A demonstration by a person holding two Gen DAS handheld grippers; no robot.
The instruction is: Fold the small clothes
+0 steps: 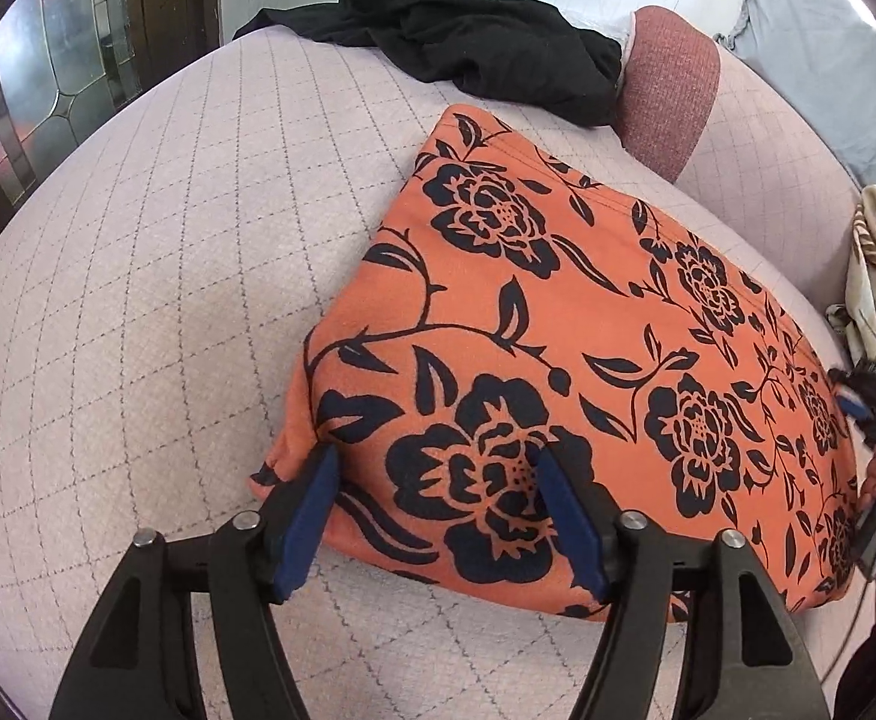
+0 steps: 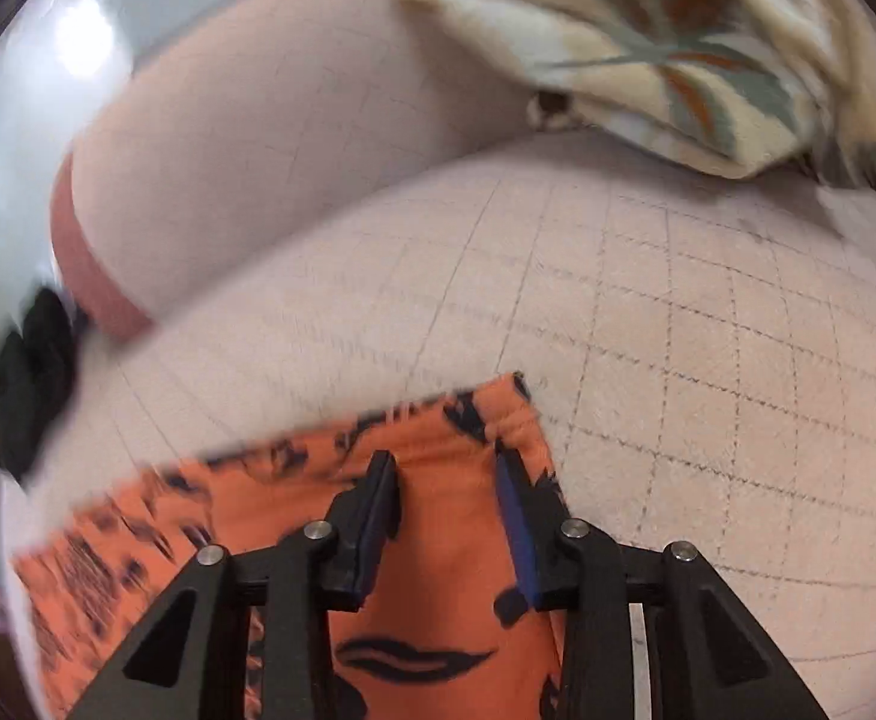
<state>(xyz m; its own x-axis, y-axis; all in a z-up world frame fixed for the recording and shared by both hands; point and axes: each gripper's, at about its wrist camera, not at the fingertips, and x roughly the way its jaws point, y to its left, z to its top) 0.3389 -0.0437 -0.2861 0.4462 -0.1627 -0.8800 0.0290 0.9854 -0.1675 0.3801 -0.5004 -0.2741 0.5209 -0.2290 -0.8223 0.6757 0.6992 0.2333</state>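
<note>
An orange cloth with a black flower print (image 1: pixel 588 360) lies folded flat on the pink quilted sofa seat (image 1: pixel 156 300). My left gripper (image 1: pixel 438 462) is open, its blue-padded jaws standing over the cloth's near left corner. My right gripper (image 2: pixel 447 468) is open over the cloth's far right corner (image 2: pixel 438 540), with nothing between the jaws; it also shows in the left wrist view (image 1: pixel 870 414) at the cloth's right edge. The right wrist view is blurred by motion.
A black garment (image 1: pixel 468 42) lies crumpled at the back of the seat. A cream leaf-print cloth (image 2: pixel 708 48) lies at the right by the backrest (image 2: pixel 294 150). A dark red sofa arm (image 1: pixel 672 90) and a grey-blue sheet (image 1: pixel 822 48) are behind. A glass door (image 1: pixel 48 90) is at left.
</note>
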